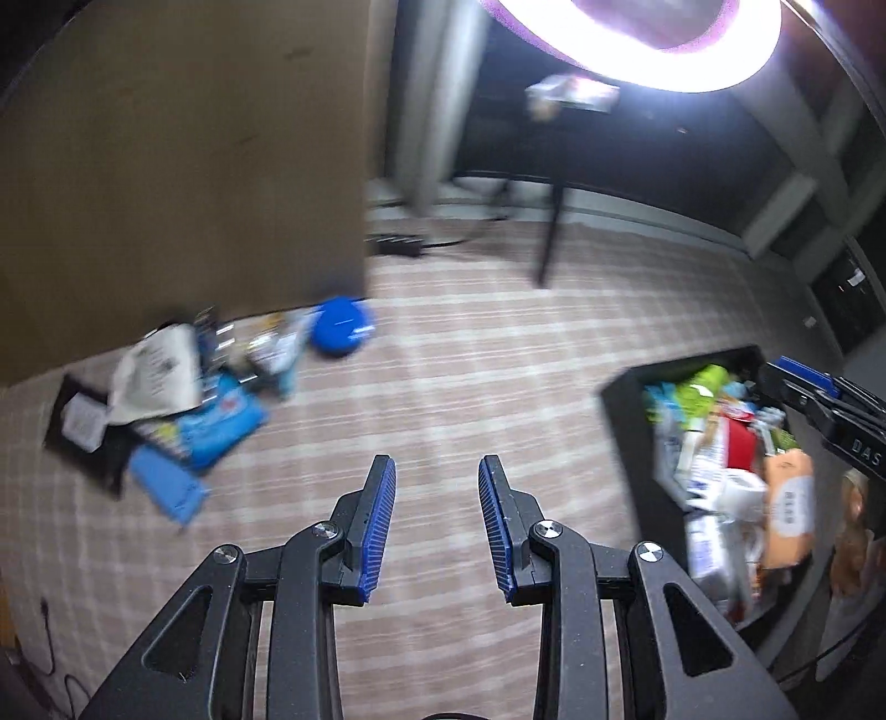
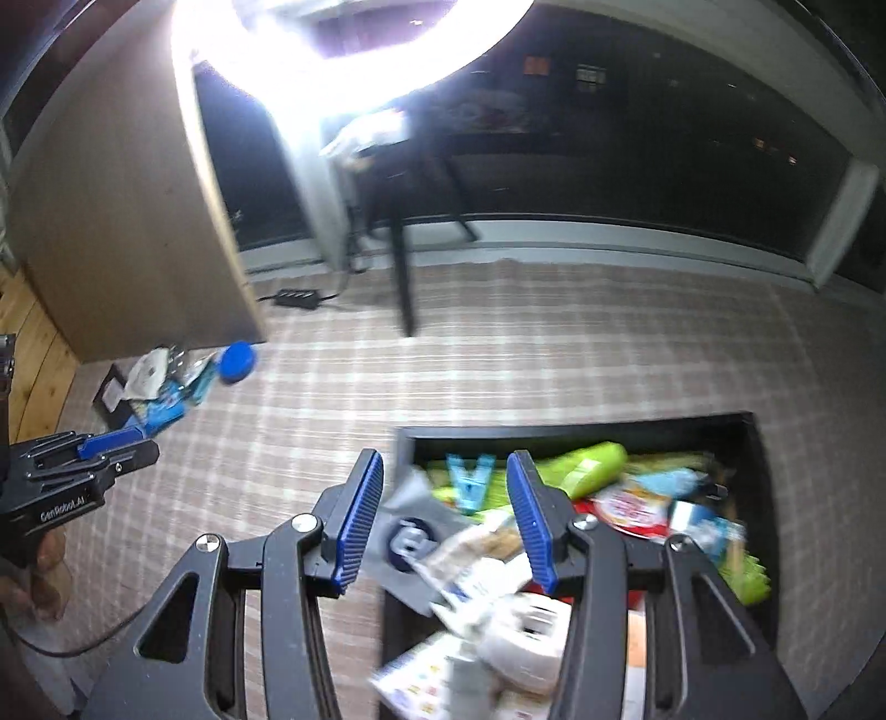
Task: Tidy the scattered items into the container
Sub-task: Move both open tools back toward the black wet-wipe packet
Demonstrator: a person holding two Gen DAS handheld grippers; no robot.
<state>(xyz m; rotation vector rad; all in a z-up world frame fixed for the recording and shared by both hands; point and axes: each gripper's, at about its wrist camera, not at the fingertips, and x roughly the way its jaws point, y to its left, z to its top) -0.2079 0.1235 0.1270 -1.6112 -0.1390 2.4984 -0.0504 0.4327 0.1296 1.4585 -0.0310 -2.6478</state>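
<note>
- Both claws are seen parted and empty: left claw [image 1: 437,526], right claw [image 2: 446,520].
- The black container [image 2: 576,429], lower right, is already heaped with items.
- A scattered pile [image 1: 183,404] is left on the carpet, mid-left, with a blue lid [image 1: 340,327] beside it.

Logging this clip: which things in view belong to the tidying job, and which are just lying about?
Job:
- black bin, already crowded
- floor pile
- blue lid
- left gripper, right gripper, both empty

Lying about:
- power strip
- ring light
- table leg
</note>
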